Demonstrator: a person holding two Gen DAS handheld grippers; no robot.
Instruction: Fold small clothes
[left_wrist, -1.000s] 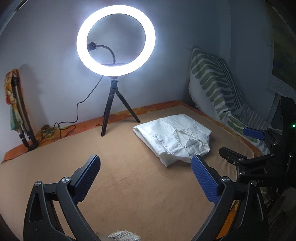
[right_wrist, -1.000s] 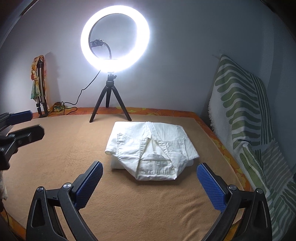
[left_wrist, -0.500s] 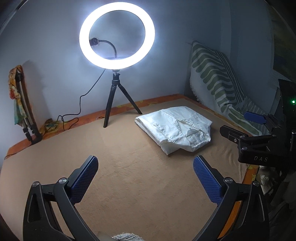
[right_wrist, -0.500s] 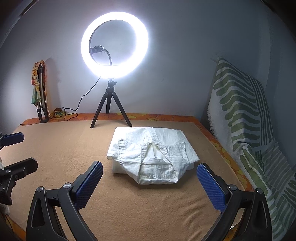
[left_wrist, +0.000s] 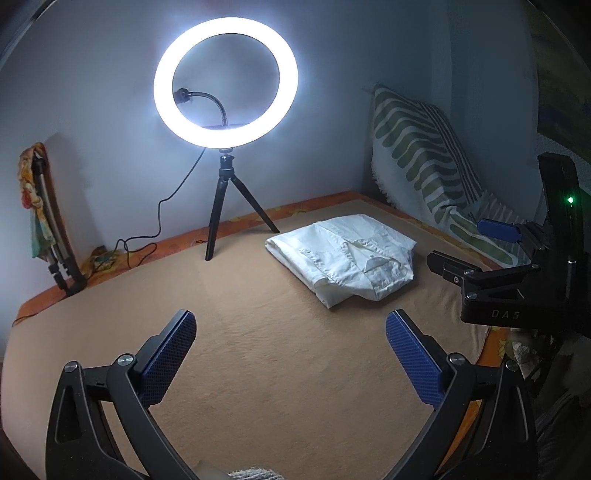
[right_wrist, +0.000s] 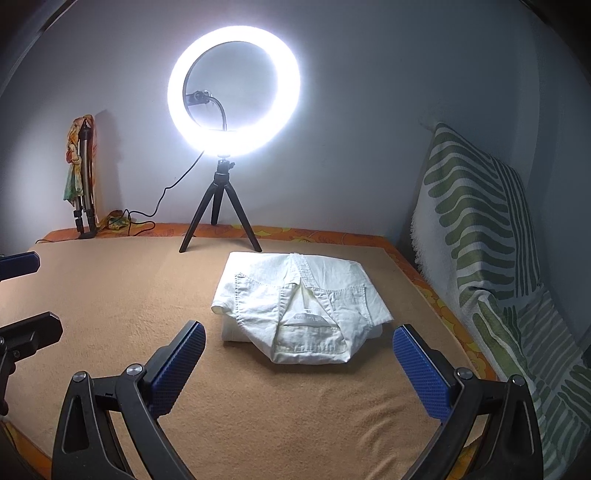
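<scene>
The small white cotton shirt (right_wrist: 301, 308) lies folded into a compact bundle on the tan blanket-covered bed (right_wrist: 110, 288), just in front of the ring-light tripod (right_wrist: 220, 218), so the left gripper (left_wrist: 290, 360) and right gripper (right_wrist: 299, 373) hover released, empty, short of it.

the room is dim, and the light comes almost only from the ring light (left_wrist: 225, 82) on its tripod by the back wall. its ring is overexposed, pure white with a soft halo on the wall (right_wrist: 369, 110). a folded stand (right_wrist: 84, 177) at the left throws a dark shadow on that wall. the picture corners go black and straight lines bend there. the centre is sharp, with some grain in the dark parts.
</scene>
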